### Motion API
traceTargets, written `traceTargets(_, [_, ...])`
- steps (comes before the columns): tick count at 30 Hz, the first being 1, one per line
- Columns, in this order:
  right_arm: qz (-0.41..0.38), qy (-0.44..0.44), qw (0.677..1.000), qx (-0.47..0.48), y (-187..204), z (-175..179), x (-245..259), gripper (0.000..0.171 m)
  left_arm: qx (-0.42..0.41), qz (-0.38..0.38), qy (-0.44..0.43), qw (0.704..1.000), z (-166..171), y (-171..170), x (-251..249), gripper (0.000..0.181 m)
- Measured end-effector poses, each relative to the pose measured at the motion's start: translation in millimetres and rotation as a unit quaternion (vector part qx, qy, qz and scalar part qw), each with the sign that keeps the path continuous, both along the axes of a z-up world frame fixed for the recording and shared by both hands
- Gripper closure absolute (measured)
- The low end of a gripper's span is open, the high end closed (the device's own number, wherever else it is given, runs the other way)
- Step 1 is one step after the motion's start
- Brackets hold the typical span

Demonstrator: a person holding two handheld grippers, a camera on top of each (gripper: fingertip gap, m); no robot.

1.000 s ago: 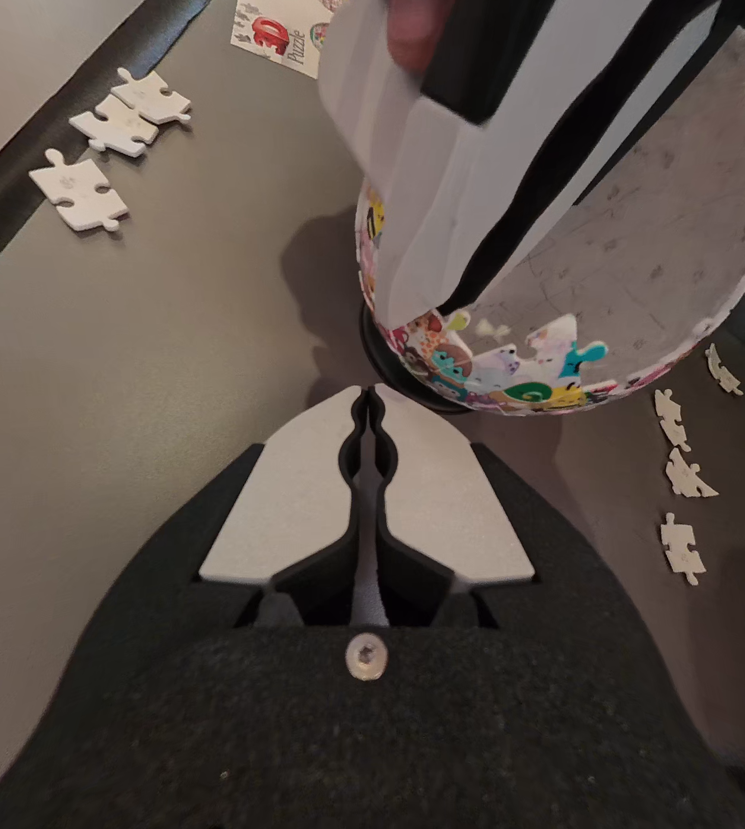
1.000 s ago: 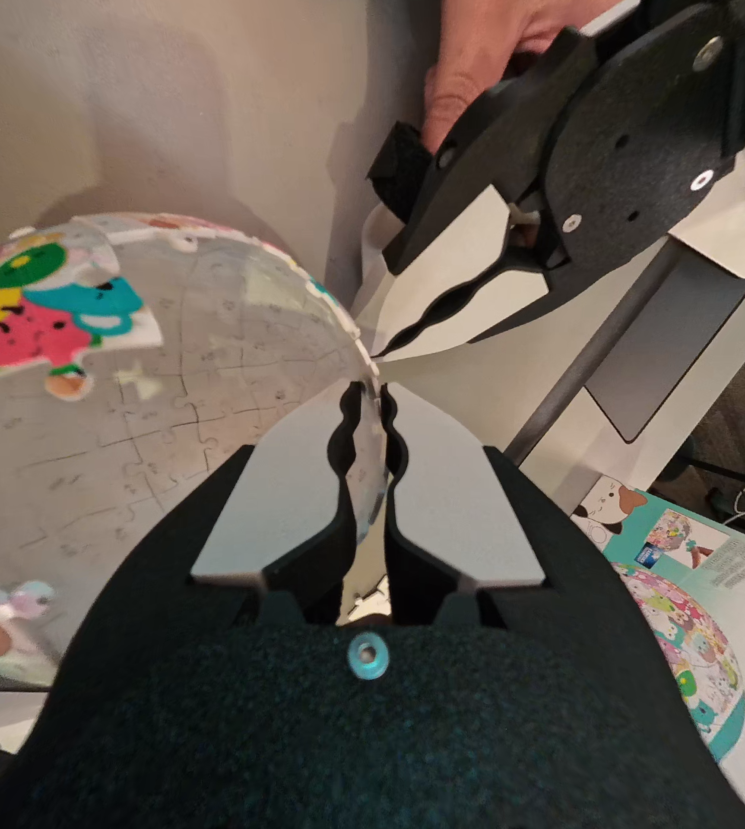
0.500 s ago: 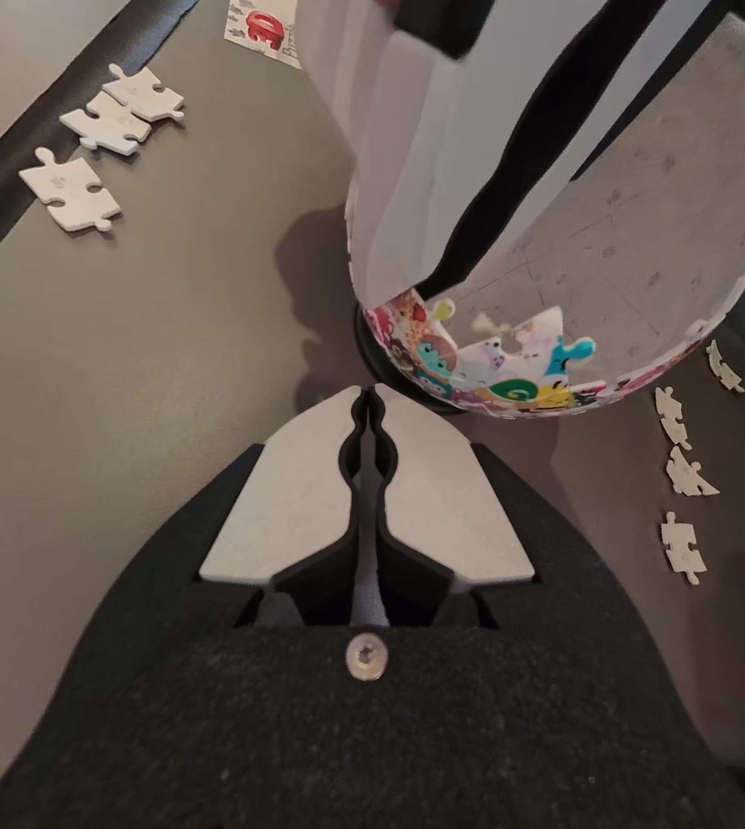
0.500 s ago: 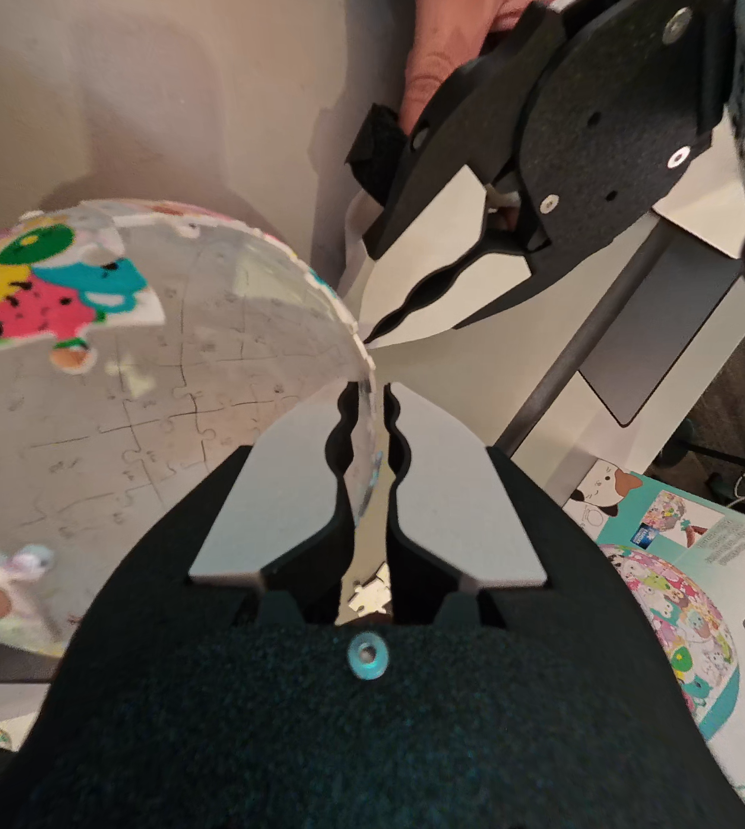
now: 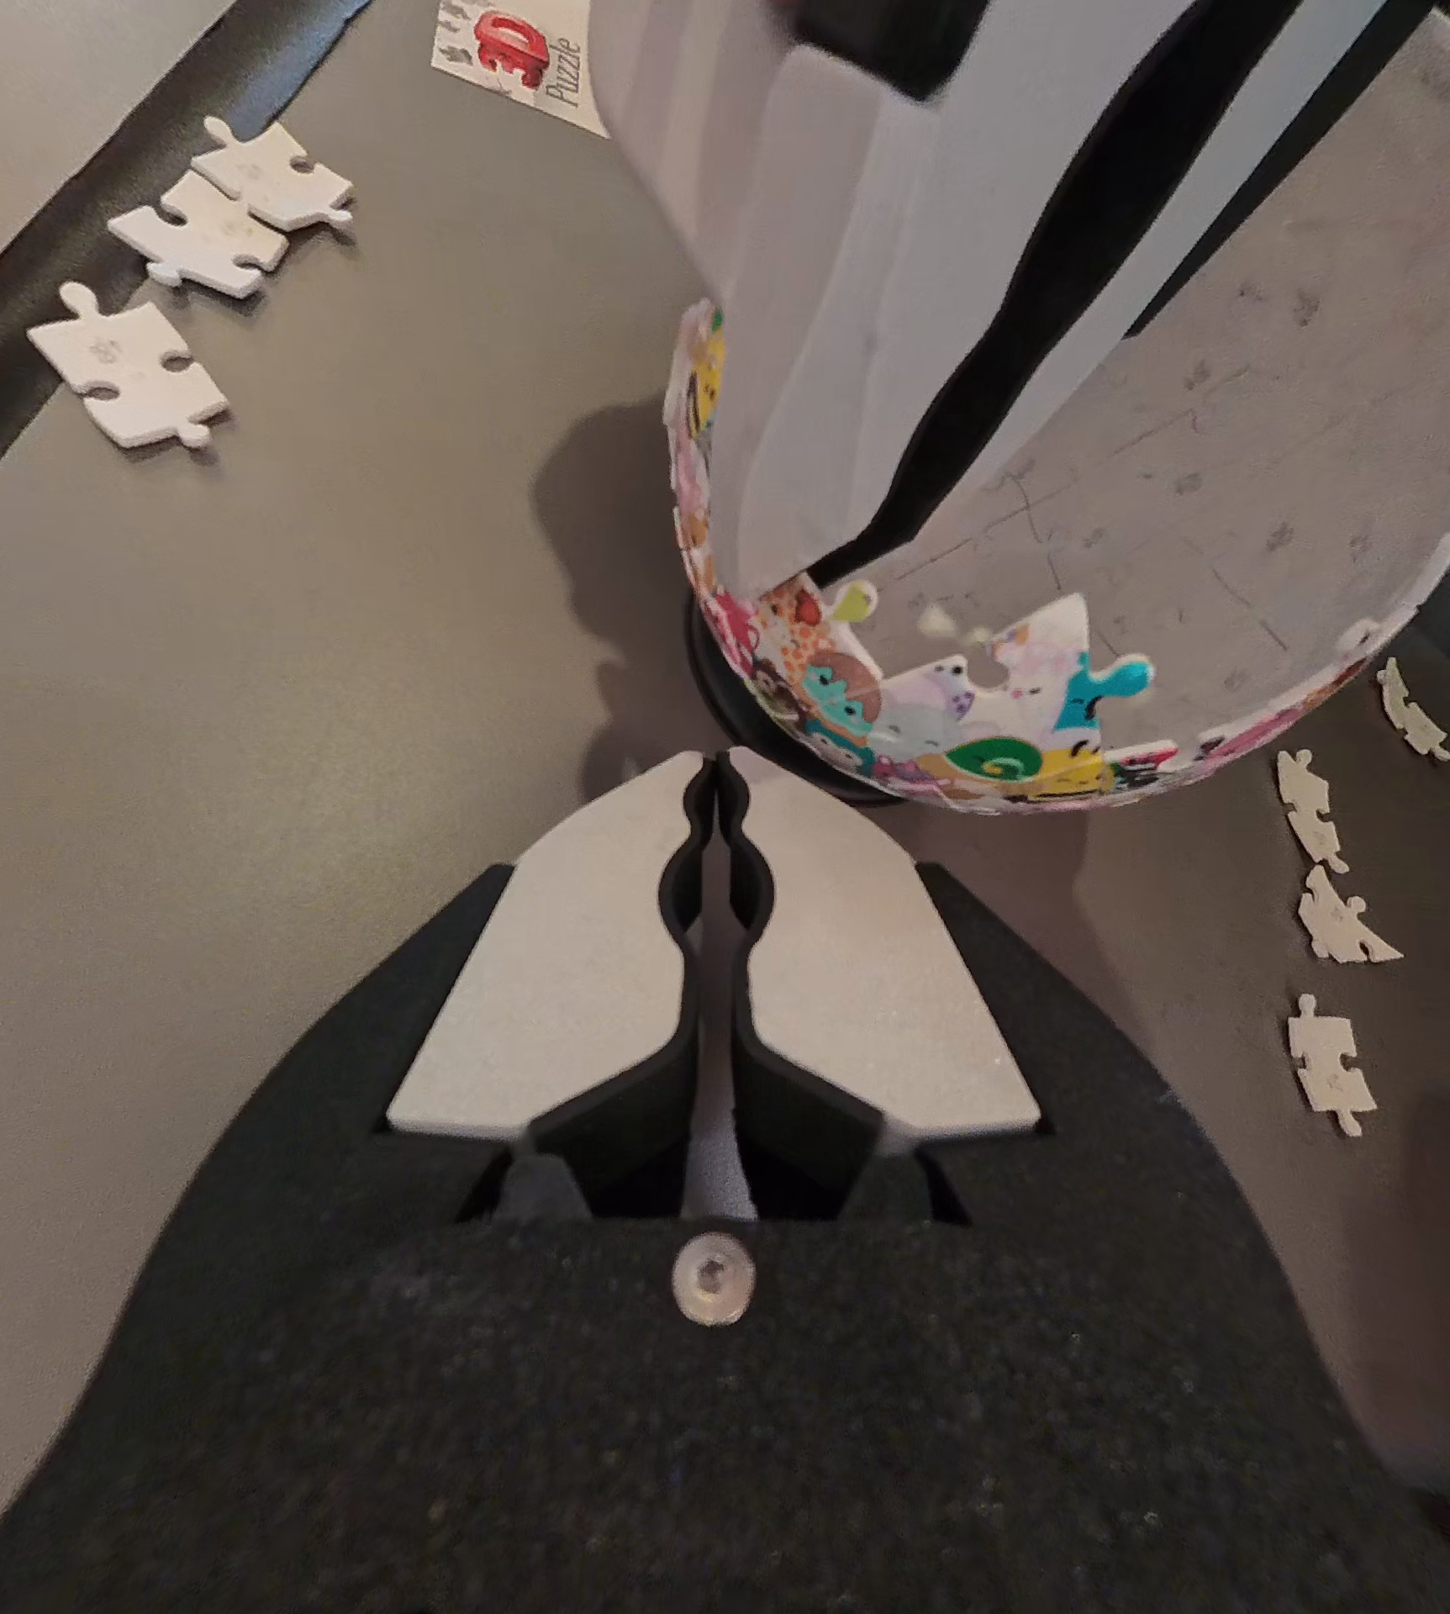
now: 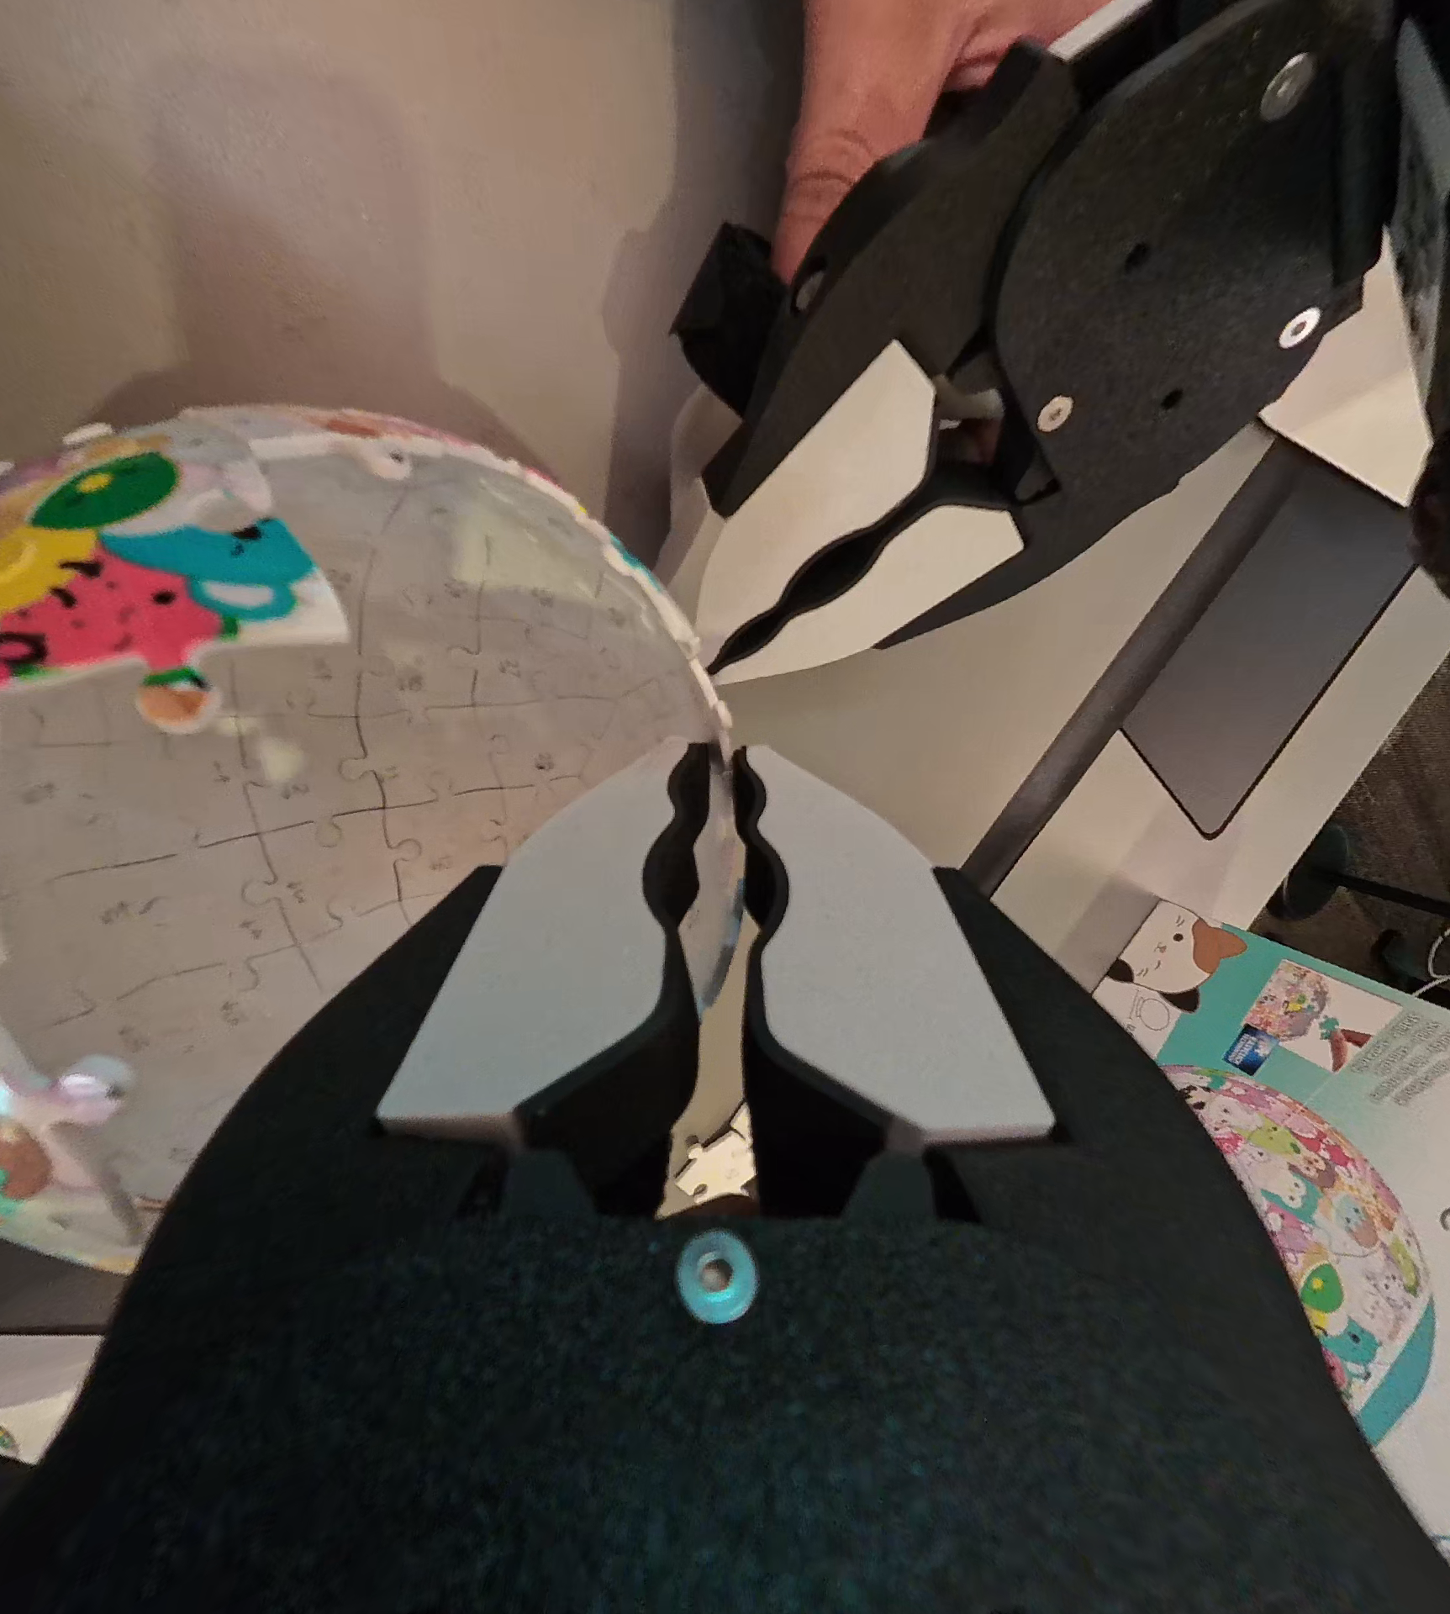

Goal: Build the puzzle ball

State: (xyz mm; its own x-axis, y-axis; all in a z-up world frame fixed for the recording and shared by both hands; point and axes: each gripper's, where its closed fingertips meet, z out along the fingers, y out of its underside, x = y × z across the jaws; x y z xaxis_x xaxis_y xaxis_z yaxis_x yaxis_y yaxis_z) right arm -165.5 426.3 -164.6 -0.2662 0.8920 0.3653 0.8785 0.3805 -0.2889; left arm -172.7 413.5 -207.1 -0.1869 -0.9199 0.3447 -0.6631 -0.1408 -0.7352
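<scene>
Our right hand-held gripper (image 6: 714, 760) pinches the rim of the half-built puzzle ball (image 6: 284, 786) at the frame's centre, the shell curving off to the left. Our left hand-held gripper (image 5: 718, 762) is pressed together on nothing, just below the ball (image 5: 1140, 524) on the grey worktop (image 5: 311, 699). We see loose pieces (image 5: 132, 377) lying white side up at upper left.

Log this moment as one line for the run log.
puzzle ball: half built, open shell | right hand-held gripper: shut on ball's rim | left hand-held gripper: shut, empty | loose pieces: on table
</scene>
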Motion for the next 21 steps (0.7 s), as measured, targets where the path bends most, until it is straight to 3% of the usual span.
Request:
traceTargets(6, [-0.010, -0.001, 1.000, 0.008, 2.0, 5.4, 5.1, 0.157, -0.001, 0.000, 0.001, 1.000, -0.3, -0.1, -0.1, 0.181])
traceTargets(14, [-0.036, 0.052, 0.998, 0.026, 4.7, 39.4, 17.1, 0.146, 0.003, 0.004, 0.003, 1.000, -1.2, 1.1, 0.3, 0.181])
traceTargets(21, [-0.057, -0.017, 0.998, 0.009, 9.0, 5.3, 20.7, 0.136, 0.006, 0.005, 0.010, 1.000, -3.4, 1.3, 0.7, 0.181])
